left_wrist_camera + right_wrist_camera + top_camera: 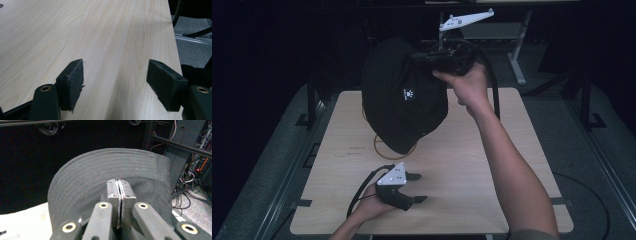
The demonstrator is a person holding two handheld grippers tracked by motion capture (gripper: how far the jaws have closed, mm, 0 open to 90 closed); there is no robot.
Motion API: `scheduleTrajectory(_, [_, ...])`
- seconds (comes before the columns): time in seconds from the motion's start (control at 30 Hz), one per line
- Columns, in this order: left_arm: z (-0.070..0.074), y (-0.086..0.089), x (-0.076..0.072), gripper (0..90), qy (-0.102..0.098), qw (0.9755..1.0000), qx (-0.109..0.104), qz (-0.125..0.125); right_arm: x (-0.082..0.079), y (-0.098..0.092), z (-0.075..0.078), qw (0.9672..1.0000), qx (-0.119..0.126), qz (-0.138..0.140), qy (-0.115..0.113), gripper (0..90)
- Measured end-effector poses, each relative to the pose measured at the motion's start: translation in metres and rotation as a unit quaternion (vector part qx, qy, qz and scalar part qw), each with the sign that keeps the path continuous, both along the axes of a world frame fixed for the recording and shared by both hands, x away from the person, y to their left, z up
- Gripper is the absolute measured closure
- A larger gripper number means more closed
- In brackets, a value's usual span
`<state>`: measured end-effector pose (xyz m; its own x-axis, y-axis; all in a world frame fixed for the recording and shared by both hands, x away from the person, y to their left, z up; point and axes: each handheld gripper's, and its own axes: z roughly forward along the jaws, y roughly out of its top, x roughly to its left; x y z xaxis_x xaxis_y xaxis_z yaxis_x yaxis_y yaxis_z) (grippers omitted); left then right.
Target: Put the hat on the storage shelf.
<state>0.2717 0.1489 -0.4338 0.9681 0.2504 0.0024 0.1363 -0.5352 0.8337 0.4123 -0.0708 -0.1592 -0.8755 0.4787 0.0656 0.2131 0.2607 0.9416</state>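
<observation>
A black bucket hat (402, 95) with a small white logo hangs in the air above the far part of the wooden table (492, 165). My right gripper (424, 57) is shut on the hat at its upper right edge and holds it up. In the right gripper view the jaws are pressed together on the stitched brim (105, 167) of the hat. My left gripper (418, 187) rests low over the table's near edge. Its jaws stand wide apart over bare wood, with nothing between the pads (72, 82).
A thin tan ring (382, 146) lies on the table under the hanging hat. Dark floor and black frame posts (311, 100) surround the table. A table leg (518, 55) stands at the far right.
</observation>
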Motion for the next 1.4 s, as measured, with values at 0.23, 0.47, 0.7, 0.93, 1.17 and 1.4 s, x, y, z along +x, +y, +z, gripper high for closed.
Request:
scheduleTrajectory(0.23, [0.0, -0.001, 0.0, 29.5, -0.003, 1.0, 0.001, 0.001, 0.01, 0.017, 0.006, 0.9999, -0.011, 0.007, 0.002, 88.5])
scheduleTrajectory(0.47, [0.002, -0.001, -0.001, 29.6, -0.004, 1.0, 0.0, 0.0, 0.02, 0.032, 0.007, 0.9998, -0.014, 0.014, 0.007, 88.5])
scheduleTrajectory(0.7, [0.0, -0.004, -0.001, 29.5, -0.005, 1.0, 0.005, -0.003, 0.029, 0.05, 0.011, 0.9994, -0.029, 0.018, 0.01, 88.4])
scheduleTrajectory(0.93, [-0.001, -0.003, 0.0, 29.6, -0.001, 1.0, 0.0, 0.001, 0.036, 0.065, 0.012, 0.9989, -0.037, 0.027, 0.013, 88.5])
scheduleTrajectory(1.17, [-0.001, -0.004, 0.001, 29.6, -0.005, 1.0, 0.003, -0.001, 0.047, 0.08, 0.009, 0.9983, -0.04, 0.03, 0.029, 88.4])
scheduleTrajectory(1.4, [-0.002, -0.009, -0.001, 29.6, -0.004, 0.9999, 0.009, -0.006, 0.057, 0.101, 0.005, 0.9975, -0.052, 0.031, 0.035, 88.4])
